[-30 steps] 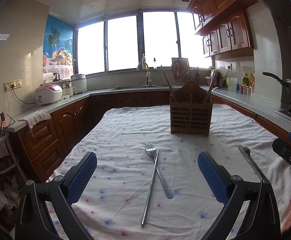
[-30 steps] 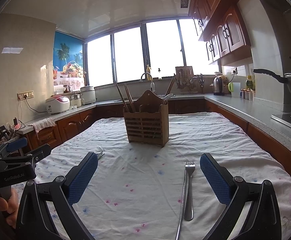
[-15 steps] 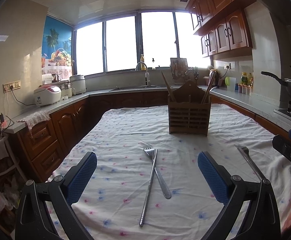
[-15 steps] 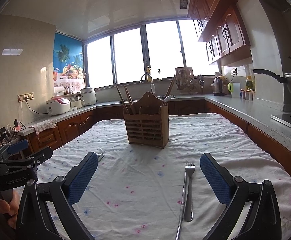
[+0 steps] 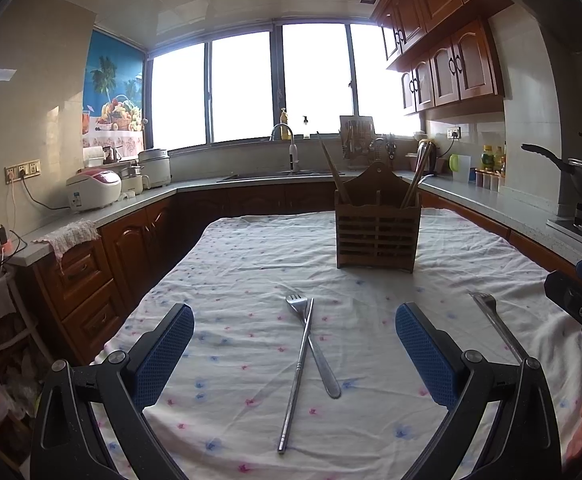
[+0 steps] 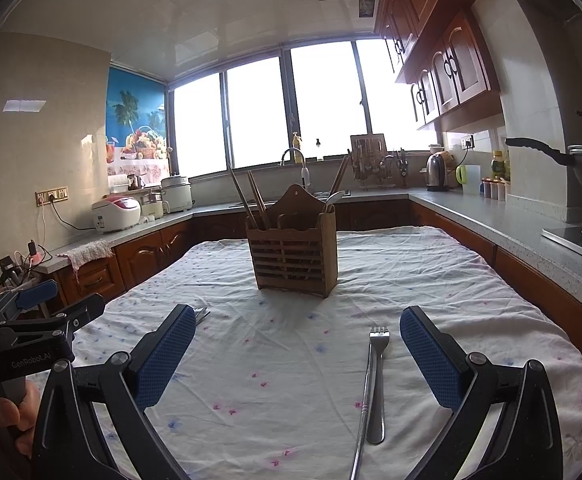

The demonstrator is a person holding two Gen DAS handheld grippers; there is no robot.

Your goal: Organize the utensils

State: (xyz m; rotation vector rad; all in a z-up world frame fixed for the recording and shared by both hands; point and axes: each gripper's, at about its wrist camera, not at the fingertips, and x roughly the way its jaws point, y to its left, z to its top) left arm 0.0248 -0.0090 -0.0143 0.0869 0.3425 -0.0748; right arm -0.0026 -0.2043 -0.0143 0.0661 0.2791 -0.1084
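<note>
Between the wide-spread left gripper (image 5: pixel 294 346) fingers a fork (image 5: pixel 311 342) crosses a chopstick (image 5: pixel 297 376); the right gripper (image 6: pixel 297 350), equally wide, hides it.

Left tongs (image 5: pixel 295 344) spread wide, empty; right tongs (image 6: pixel 297 348) likewise, seemingly level.

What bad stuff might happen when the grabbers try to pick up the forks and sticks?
1. In front of the left gripper, a fork and a metal chopstick lie crossed and touching; grabbing one may drag the other.
2. The tablecloth is wrinkled, so fingers scraping flat utensils could snag it.
3. The wooden holder already has chopsticks leaning out; dropping another piece in might bump them.
</note>
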